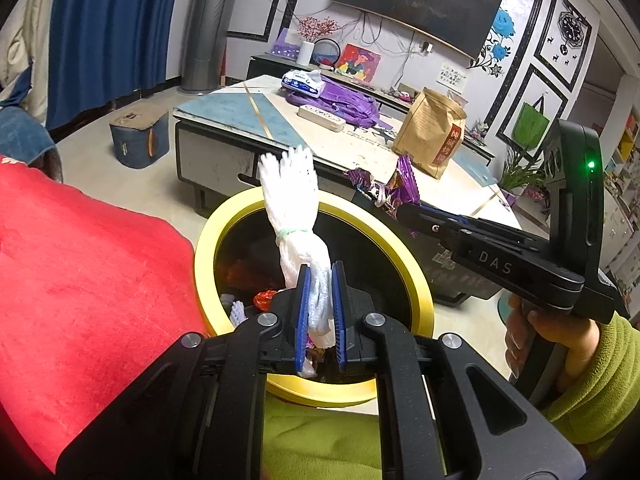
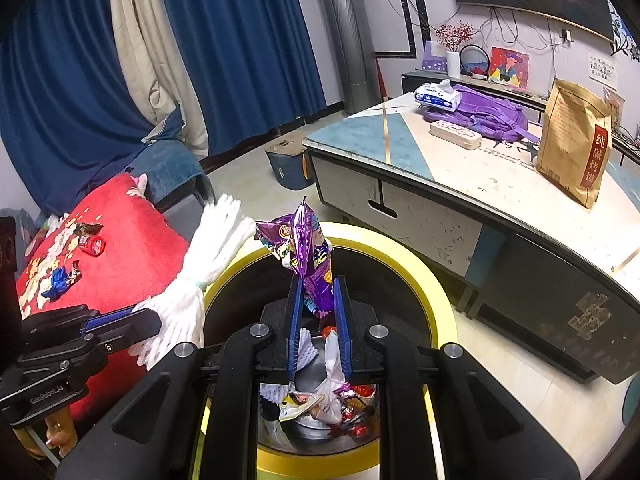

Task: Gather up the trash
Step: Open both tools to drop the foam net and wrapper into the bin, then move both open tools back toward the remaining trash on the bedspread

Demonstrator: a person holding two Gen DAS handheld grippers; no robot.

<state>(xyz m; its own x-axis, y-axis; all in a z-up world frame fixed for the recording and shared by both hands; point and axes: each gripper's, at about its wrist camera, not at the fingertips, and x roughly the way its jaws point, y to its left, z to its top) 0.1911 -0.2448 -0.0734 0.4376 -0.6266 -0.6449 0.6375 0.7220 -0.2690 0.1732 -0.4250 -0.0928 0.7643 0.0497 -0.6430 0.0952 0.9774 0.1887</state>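
Note:
A round bin with a yellow rim (image 1: 416, 280) (image 2: 436, 284) stands on the floor below both grippers, holding several wrappers. My left gripper (image 1: 320, 276) (image 2: 148, 320) is shut on a white foam net sleeve (image 1: 292, 200) (image 2: 212, 256) tied with a green band, held over the bin's rim. My right gripper (image 2: 317, 284) (image 1: 400, 210) is shut on a crumpled purple snack wrapper (image 2: 304, 248) (image 1: 400, 184), which sticks up above the bin's opening.
A red cushion (image 2: 120, 248) (image 1: 80, 280) left of the bin carries small wrappers (image 2: 90, 238). A low table (image 2: 460, 168) (image 1: 280, 120) to the right holds a brown paper bag (image 2: 576, 140), a purple backpack and a tissue pack. A blue box (image 1: 138, 140) sits on the floor.

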